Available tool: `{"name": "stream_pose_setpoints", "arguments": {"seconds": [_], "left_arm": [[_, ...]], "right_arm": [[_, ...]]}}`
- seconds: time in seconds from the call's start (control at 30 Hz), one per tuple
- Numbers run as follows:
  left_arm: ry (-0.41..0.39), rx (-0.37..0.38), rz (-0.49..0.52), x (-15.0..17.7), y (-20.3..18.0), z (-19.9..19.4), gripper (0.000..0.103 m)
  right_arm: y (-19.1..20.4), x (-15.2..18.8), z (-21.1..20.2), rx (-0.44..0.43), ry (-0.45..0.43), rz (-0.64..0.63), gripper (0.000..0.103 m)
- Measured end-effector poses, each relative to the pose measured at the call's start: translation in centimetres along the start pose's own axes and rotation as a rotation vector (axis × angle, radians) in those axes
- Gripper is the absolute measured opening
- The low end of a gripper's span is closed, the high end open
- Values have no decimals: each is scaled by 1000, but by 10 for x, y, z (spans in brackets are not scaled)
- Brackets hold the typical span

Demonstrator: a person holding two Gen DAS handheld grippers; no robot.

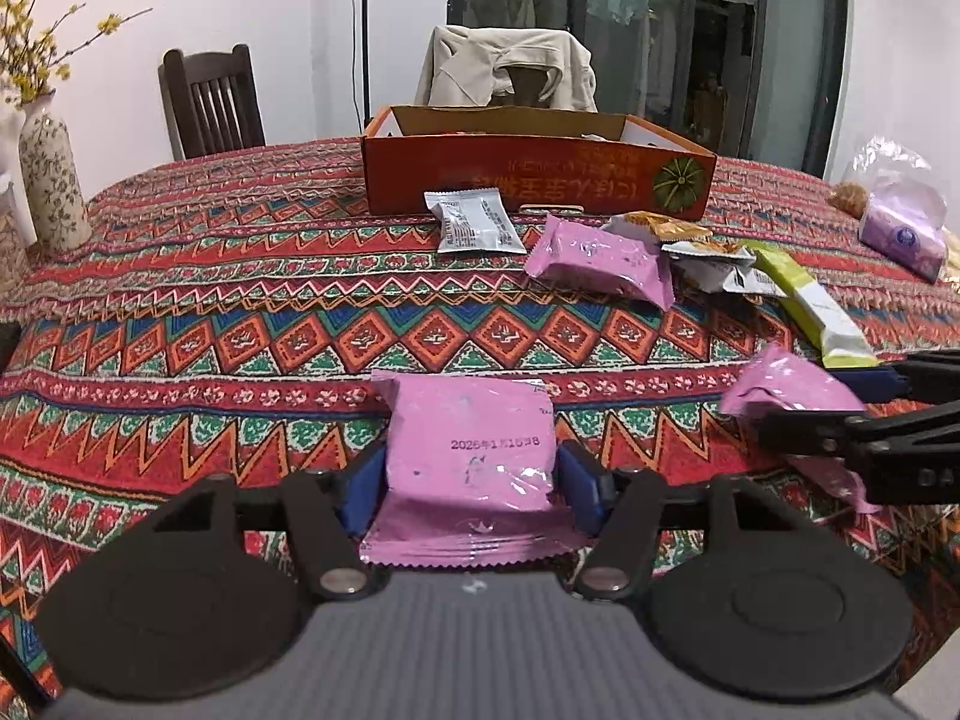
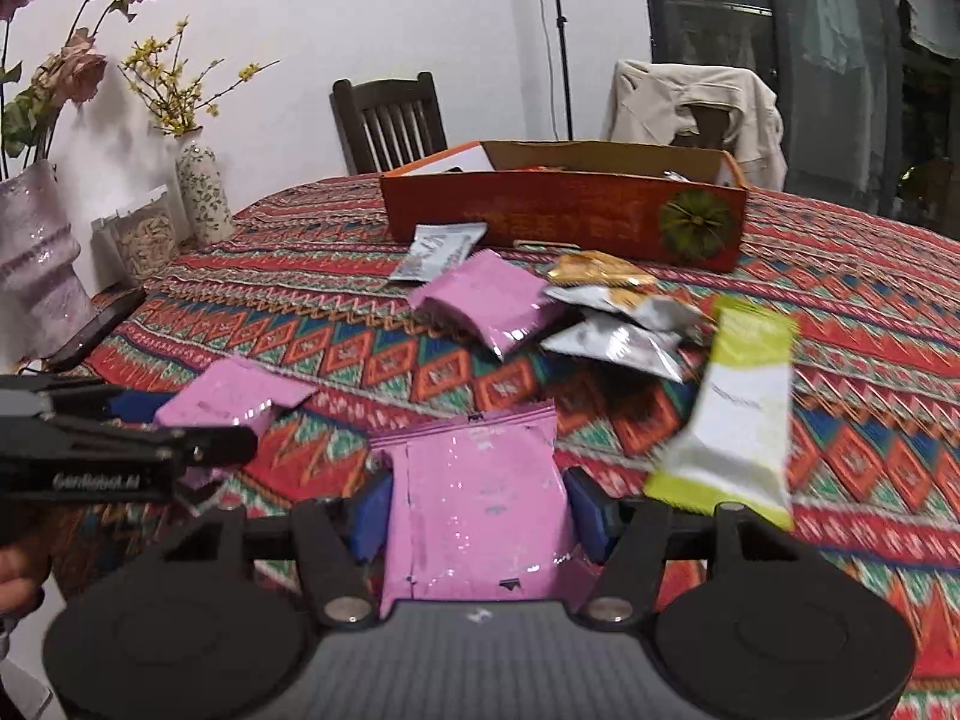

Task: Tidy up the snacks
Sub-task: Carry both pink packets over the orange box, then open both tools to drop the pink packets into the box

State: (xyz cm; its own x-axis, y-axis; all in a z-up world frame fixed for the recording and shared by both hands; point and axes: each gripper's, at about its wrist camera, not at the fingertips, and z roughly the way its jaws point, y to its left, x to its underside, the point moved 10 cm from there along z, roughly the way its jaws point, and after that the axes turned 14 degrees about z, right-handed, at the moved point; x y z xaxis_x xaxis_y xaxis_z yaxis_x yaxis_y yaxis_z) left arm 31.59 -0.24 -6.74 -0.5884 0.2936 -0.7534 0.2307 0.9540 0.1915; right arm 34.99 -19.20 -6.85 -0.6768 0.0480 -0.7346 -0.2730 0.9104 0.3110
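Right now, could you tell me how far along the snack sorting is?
Partly done. A few packets already lie inside the orange box. In hand: the left gripper pinches one pink packet, and the right gripper pinches another pink packet. Left on the tablecloth: a third pink packet, a silver packet, a green bar and some gold and silver packets.

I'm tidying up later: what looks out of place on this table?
Snack packets lie scattered outside the orange box: a pink one, silver ones and a green bar in a loose heap.
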Motion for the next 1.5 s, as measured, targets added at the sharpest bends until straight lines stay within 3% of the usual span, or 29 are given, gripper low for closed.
{"name": "stream_pose_setpoints", "arguments": {"seconds": [0.3,0.47,0.6,0.73,0.87,1.0,1.13,1.27,1.33,1.47,1.5], "left_arm": [[-48,37,-7,-19,2,-9,62],[-116,87,-50,-61,24,-10,62],[-193,90,-29,-115,49,0,62],[-225,67,-25,-174,80,35,62],[-190,101,-96,-222,101,89,62],[-142,159,-148,-256,92,145,62],[-79,122,-96,-267,72,199,62],[-19,128,-95,-255,58,231,62],[-13,133,-77,-246,53,234,62],[-18,140,-73,-238,58,230,73],[-19,160,-78,-237,60,226,73]], "right_arm": [[-3,-2,-11,-34,-26,10,60],[-1,-27,-19,-99,-59,45,59],[-2,-69,-23,-134,-117,31,60],[-11,-130,-12,-94,-187,-39,60],[-25,-197,18,-83,-220,-50,60],[-46,-252,74,-60,-194,-1,60],[-71,-278,144,2,-125,47,60],[-81,-275,188,61,-65,52,60],[-81,-267,201,71,-44,47,60],[-74,-253,217,30,14,74,61],[-74,-252,218,12,20,88,66]]}}
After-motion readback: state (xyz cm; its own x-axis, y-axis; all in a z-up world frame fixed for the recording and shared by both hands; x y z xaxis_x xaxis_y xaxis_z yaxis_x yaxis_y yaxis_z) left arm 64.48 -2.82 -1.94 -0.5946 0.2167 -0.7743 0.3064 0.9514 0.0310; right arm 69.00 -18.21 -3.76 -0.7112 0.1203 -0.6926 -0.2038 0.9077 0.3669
